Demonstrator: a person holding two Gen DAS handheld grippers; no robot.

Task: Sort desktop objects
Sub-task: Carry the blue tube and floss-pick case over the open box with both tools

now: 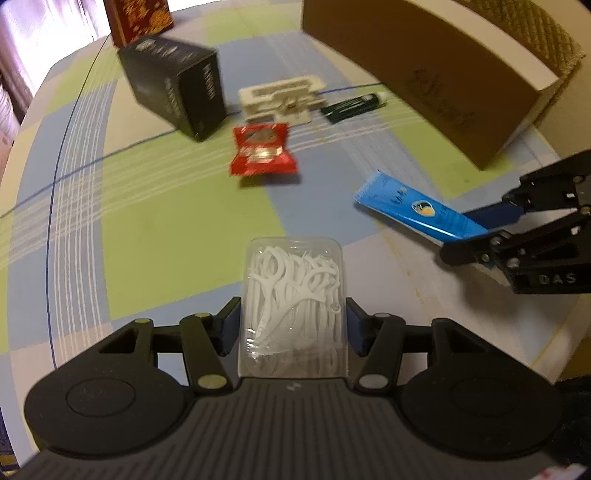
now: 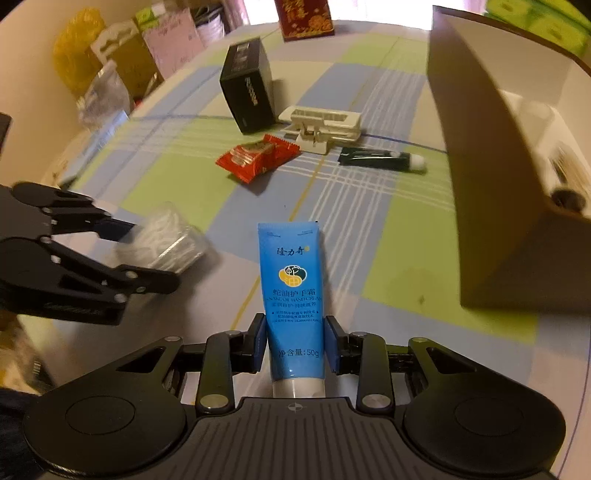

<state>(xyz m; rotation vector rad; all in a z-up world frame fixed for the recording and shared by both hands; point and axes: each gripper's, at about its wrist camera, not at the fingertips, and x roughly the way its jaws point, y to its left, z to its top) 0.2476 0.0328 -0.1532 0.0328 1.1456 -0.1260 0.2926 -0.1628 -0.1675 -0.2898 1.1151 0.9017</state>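
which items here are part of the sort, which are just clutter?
In the job:
- clear plastic box of white floss picks, in left gripper
- blue hand-cream tube, in right gripper
- red snack packet
- dark green tube
- cream plastic clip
- open brown cardboard box

Probably lying about:
- black carton
- red patterned box

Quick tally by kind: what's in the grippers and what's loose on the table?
Tubes: 2, blue hand cream tube held, dark tube loose
Floss pick box: 1, held
Red snack packet: 1
White clip: 1
Black box: 1
Total: 6
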